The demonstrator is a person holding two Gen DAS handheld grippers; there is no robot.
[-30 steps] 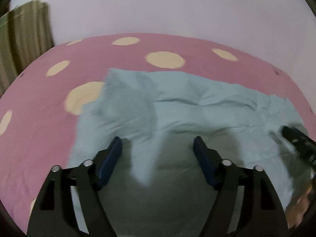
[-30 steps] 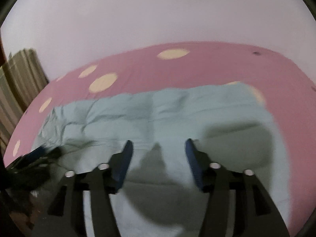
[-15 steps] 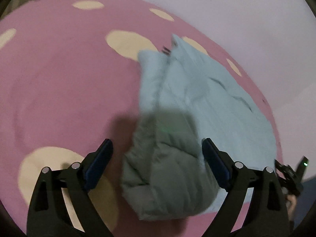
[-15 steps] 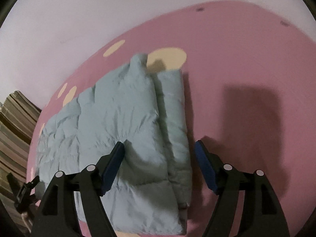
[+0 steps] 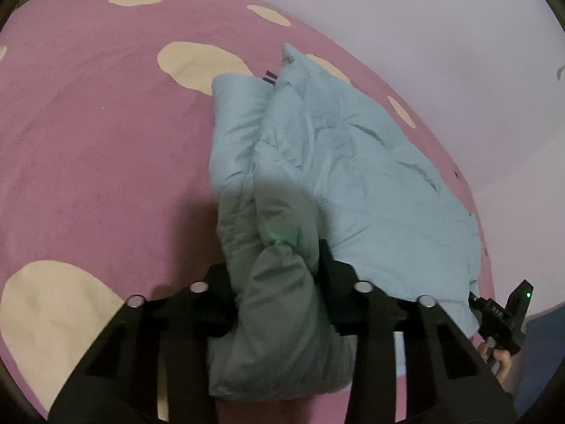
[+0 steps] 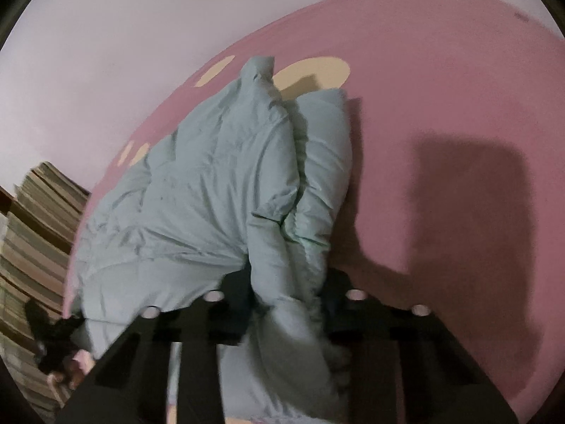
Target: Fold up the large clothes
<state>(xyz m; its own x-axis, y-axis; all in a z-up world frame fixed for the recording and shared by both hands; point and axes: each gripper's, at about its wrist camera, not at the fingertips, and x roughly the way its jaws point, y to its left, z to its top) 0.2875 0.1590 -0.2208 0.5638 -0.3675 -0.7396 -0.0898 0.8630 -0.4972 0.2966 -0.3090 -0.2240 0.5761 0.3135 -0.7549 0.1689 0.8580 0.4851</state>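
A pale blue padded jacket (image 5: 346, 162) lies folded on a pink bedspread (image 5: 88, 148) with cream spots. My left gripper (image 5: 279, 265) has its jaws closing on the jacket's near left corner, and the puffy fabric bunches between the pads. In the right wrist view the same jacket (image 6: 212, 190) shows from the other side. My right gripper (image 6: 286, 289) has its jaws closing on the near right corner, and the cloth is squeezed between the pads. The fingertips of both grippers are buried in the fabric. The right gripper (image 5: 501, 314) also shows at the left wrist view's right edge.
A pale wall (image 5: 423, 17) stands behind the bed. A striped curtain (image 6: 31, 247) hangs at the left of the right wrist view. Bare bedspread (image 6: 441, 106) stretches to the right of the jacket, with a dark shadow across it. A hand (image 5: 501, 360) holds the right gripper's grip.
Both grippers swung from the jacket's middle to its two near corners and sank. Their wide open jaws have closed in on the puffy fabric, which now bunches between the pads.
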